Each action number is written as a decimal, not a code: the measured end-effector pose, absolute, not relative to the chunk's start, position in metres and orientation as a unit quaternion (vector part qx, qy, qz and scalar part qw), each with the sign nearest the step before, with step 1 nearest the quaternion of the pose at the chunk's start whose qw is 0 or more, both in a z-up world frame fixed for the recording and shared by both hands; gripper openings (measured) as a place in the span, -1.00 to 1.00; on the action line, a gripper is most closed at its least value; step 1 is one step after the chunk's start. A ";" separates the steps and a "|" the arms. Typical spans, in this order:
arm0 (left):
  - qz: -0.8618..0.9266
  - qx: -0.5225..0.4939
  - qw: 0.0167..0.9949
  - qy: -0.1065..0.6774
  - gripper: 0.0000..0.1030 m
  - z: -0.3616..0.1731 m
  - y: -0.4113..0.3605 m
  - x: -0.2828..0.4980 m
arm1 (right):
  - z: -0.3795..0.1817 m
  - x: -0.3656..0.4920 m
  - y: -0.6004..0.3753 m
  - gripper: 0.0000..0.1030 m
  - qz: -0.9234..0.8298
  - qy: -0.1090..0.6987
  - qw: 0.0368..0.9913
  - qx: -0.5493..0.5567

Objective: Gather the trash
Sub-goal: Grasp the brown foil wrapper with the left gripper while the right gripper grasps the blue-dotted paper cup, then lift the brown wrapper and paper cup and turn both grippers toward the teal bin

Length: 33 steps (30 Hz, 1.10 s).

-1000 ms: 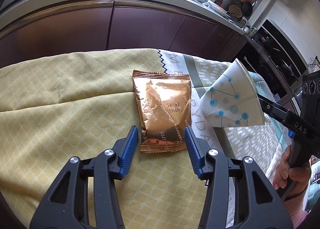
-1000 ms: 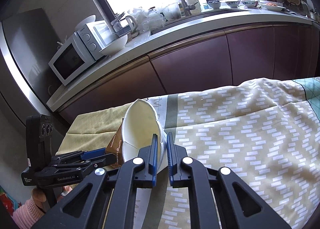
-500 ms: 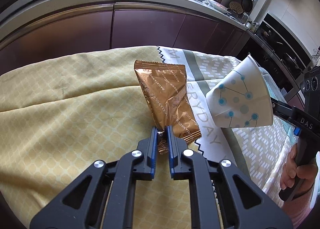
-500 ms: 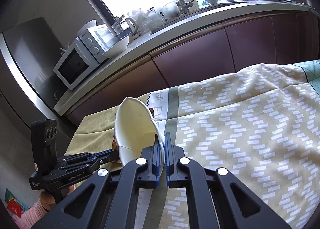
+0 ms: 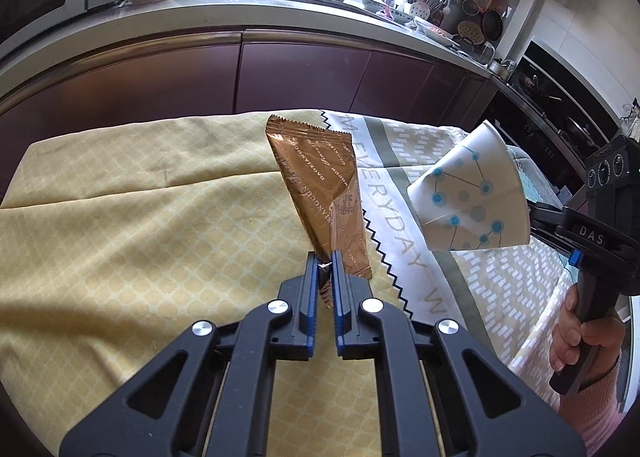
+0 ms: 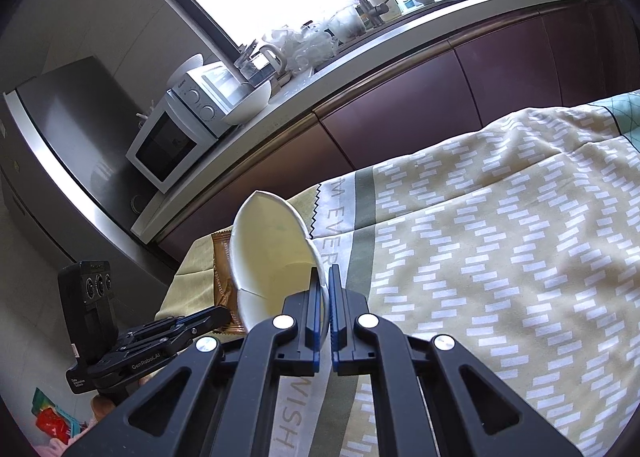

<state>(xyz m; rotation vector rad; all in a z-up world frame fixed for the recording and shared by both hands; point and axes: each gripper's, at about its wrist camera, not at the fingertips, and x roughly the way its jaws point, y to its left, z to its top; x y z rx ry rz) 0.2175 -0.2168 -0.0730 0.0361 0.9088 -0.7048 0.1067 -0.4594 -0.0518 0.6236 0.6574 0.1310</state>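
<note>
Jaws on the left gripper (image 5: 325,257) have just been closing, and they're now clamped on the near bottom corner of the wrapper (image 5: 320,193). A second ago that copper foil packet was lying flat on the cloth (image 5: 120,225) between wide-open fingers; now it's pinched and standing up off the cloth, sticking out straight ahead of the gripper with its far sealed edge up top. So the pick looks done, and I'd say the wrapper is properly in hand and not just nudged.

Off to the right of that gripper, the right gripper (image 6: 325,271) is clenched on the rim of the cup (image 6: 272,253), same as it was a second ago. The paper cup is squashed a bit, tilted, mouth facing back toward its gripper, and held up in the air above the cloth instead of sitting on it. From the right wrist view the wrapper peeks out just left of the cup, so the two bits of trash are near each other but I can't say they touch.

Further out it's just the cloth-covered tabletop, then dark cabinets (image 5: 304,73) and a cluttered kitchen counter beyond.

What it means for the task: both hands are now loaded, one piece each. No bin or bag shows in either view, so where this stuff goes next I can't tell. My guess is the wrapper either gets dropped into the cup or both get carried off. The corner pinch on slick foil looks a little skimpy, so it could slip if swung around.
</note>
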 end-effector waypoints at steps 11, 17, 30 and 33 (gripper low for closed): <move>-0.328 -0.021 0.847 0.417 -0.86 -0.057 -0.156 0.189 | -0.043 0.095 -0.437 -0.94 0.099 0.302 0.896 0.312; -0.325 -0.033 0.851 0.410 -0.86 -0.051 -0.123 0.173 | -0.040 0.091 -0.417 -0.94 0.123 0.303 0.892 0.313; -0.294 -0.058 0.864 0.404 -0.87 -0.048 -0.049 0.134 | -0.040 0.089 -0.358 -0.94 0.188 0.314 0.877 0.312; -0.285 -0.059 0.870 0.398 -0.87 -0.045 -0.033 0.125 | -0.040 0.087 -0.347 -0.94 0.200 0.316 0.873 0.313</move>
